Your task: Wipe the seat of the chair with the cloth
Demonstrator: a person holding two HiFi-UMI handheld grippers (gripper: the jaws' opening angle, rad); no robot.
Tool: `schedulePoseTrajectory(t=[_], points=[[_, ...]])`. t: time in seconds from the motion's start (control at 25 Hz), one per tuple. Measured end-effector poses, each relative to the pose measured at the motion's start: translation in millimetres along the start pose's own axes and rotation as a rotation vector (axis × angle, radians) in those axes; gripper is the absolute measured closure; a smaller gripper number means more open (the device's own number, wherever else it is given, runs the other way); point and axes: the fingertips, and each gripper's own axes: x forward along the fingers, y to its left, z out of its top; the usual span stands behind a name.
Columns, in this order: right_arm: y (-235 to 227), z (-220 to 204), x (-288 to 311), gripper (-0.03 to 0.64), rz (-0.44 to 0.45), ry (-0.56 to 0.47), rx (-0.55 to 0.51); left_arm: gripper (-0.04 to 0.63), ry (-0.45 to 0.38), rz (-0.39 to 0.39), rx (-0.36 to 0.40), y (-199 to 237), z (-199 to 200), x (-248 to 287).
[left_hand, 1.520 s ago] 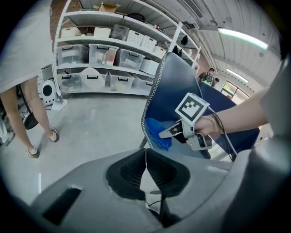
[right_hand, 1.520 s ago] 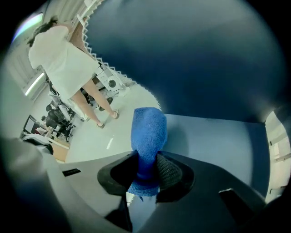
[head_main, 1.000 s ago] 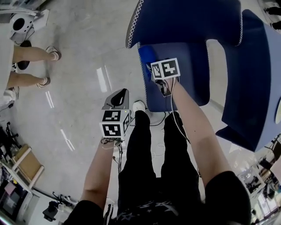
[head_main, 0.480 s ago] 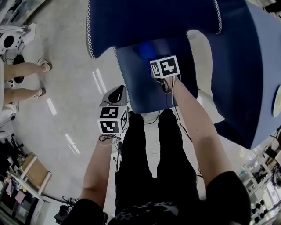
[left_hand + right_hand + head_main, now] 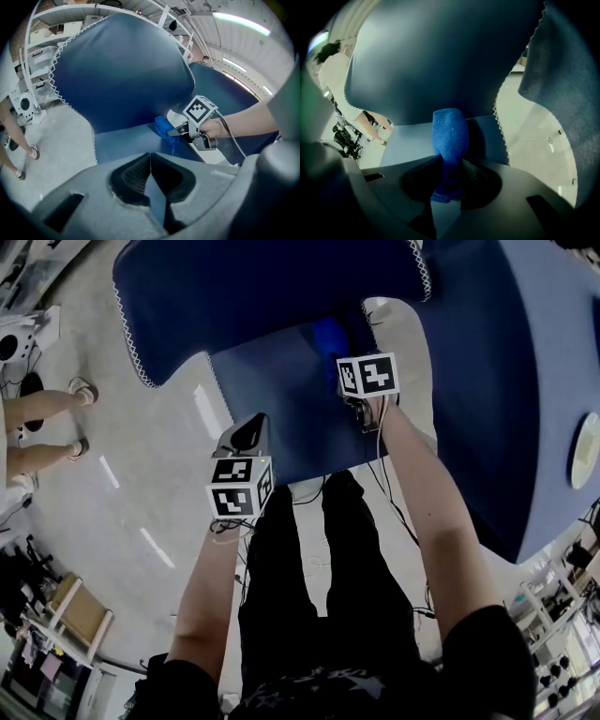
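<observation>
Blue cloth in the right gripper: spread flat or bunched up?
Bunched up. The blue terry cloth sticks out of the right gripper as a narrow wad, pinched between its jaws, over the dark blue chair seat.

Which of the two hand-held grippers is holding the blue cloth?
The right hand-held gripper: its jaws grip the blue cloth over the chair seat, while the left hand-held gripper is shut on nothing.

chair covered in smooth matt dark blue fabric with white zigzag stitched edges. fuzzy blue cloth. glossy pale floor. left gripper matt grey plastic.
</observation>
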Motion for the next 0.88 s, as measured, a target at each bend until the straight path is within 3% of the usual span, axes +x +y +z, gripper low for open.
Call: schedulePoseTrajectory(t=[0.2,0.48,0.64,0.88], points=[[-46.9,-9.6,-17.5,0.503,-0.053,-0.004,0.028,0.575,0.0,-0.01,0.015,-26.1,2.0,13.4],[-75.7,-14.1,-29.8,0.505,-0.133,-0.005,0.06,0.575,-0.007,-0.022,0.01,-37.7,0.0,15.3],[-66.6,-12.3,-32.6,0.508,-0.138,-0.035,0.067,0.575,-0.01,-0.013,-0.016,-28.5,-6.8,10.7],[-7.4,-12.2,-35.1,0.508,-0.094,-0.026,-0.041,0.575,-0.017,0.022,-0.039,1.1,-14.1,-13.7]])
